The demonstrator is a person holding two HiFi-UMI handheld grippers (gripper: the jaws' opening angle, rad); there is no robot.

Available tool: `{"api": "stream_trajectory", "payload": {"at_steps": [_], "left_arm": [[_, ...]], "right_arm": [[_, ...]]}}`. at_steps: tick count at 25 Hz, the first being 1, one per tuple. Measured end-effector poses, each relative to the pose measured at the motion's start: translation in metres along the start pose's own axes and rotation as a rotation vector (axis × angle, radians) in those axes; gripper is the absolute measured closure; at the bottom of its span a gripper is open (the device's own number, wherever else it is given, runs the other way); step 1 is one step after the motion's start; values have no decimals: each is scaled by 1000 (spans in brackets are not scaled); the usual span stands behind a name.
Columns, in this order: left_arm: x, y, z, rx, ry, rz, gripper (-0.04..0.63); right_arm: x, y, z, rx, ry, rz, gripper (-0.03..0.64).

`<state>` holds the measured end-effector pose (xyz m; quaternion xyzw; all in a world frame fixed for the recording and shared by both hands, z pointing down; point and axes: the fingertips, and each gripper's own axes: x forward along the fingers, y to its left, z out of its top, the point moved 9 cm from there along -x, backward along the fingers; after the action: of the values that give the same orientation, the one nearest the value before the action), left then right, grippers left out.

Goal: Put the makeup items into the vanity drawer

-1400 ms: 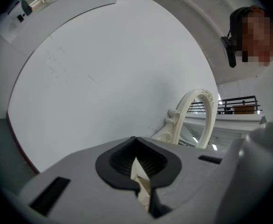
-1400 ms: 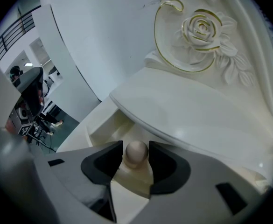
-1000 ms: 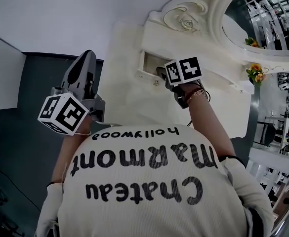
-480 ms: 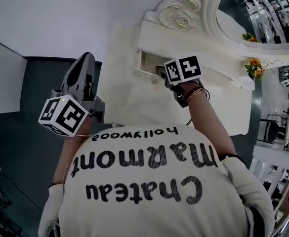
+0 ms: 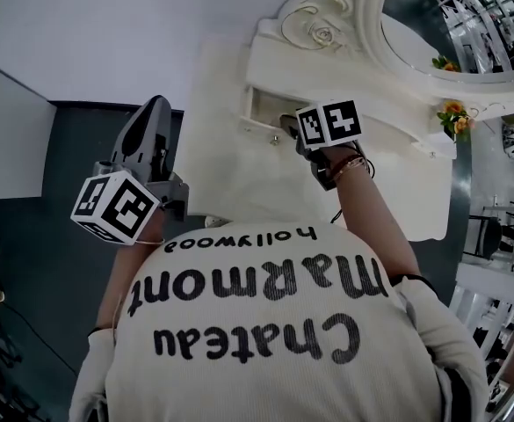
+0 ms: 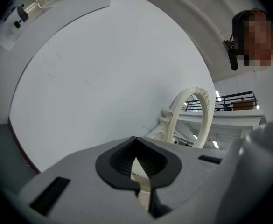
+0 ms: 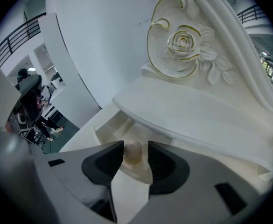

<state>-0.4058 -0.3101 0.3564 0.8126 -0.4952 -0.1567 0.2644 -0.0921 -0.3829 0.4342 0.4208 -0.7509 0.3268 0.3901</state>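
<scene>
The small cream drawer (image 5: 261,111) under the mirror shelf of the white vanity (image 5: 230,178) stands slightly open. My right gripper (image 5: 286,132) points down at its front. In the right gripper view the drawer's round knob (image 7: 132,151) sits between the dark pads of my right gripper (image 7: 135,149). The jaws have just been closing around the knob, and a narrow gap still shows beside it. The inside of the drawer (image 7: 109,127) looks bare. My left gripper (image 5: 154,105) hangs off the vanity's left side, level, its jaws (image 6: 136,140) shut on nothing. No makeup items are in view.
An ornate oval mirror (image 5: 432,25) with a carved rose (image 7: 183,41) rises behind the drawer. Small orange flowers (image 5: 452,112) sit at the vanity's right end. Dark floor (image 5: 37,227) lies to the left, white wall beyond. The person's printed shirt fills the lower head view.
Almost nothing differs. The head view has drifted slightly, and both grippers stay where they were, the right one at the drawer front.
</scene>
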Motion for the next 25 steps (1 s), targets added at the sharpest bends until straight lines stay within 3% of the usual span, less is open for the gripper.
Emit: {"api": "stream_trajectory", "payload": {"at_steps": [14,25], "left_arm": [[-18,-26,-5,45,16,10,586],[-10,-71,-30,65,30,15,586]], "right_arm": [[-25,-8,-20,50,-112,34,454],[-73,-25,-32,87,-390,121,531]]}}
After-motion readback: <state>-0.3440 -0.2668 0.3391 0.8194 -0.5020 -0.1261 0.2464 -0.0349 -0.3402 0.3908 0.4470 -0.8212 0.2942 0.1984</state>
